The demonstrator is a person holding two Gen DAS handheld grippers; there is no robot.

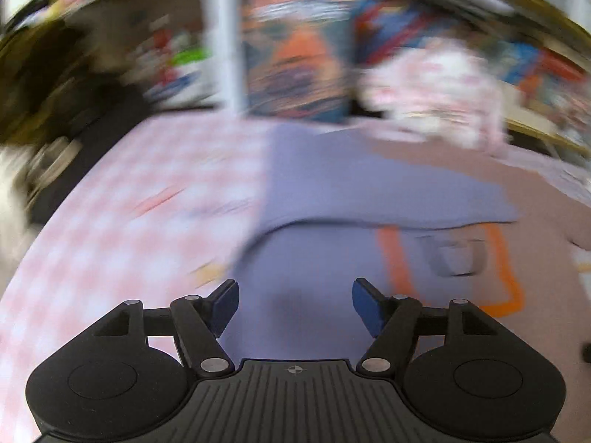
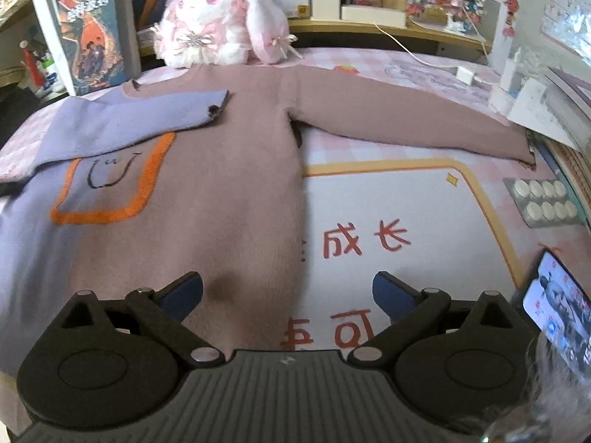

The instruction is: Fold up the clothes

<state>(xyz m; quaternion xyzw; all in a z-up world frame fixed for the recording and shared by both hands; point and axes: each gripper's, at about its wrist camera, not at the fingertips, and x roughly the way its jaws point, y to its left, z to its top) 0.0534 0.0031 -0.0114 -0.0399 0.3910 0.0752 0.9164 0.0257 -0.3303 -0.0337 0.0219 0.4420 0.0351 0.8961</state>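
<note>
I see a sweater [image 2: 229, 170] lying flat on a pink checked table cover [image 2: 406, 155], its body dusty pink on 1 side and lavender on the other, with an orange-outlined pocket [image 2: 110, 188] bearing a small drawn face. Its lavender sleeve [image 2: 147, 118] is folded across the chest, while the pink sleeve [image 2: 406, 114] stretches straight out toward a pill pack [image 2: 543, 195]. My left gripper [image 1: 293, 306] hovers open over the lavender half in a blurred view, and my right gripper [image 2: 288, 295] hovers open and empty above the sweater's hem edge, a plush rabbit [image 2: 218, 18] sitting just past the collar.
</note>
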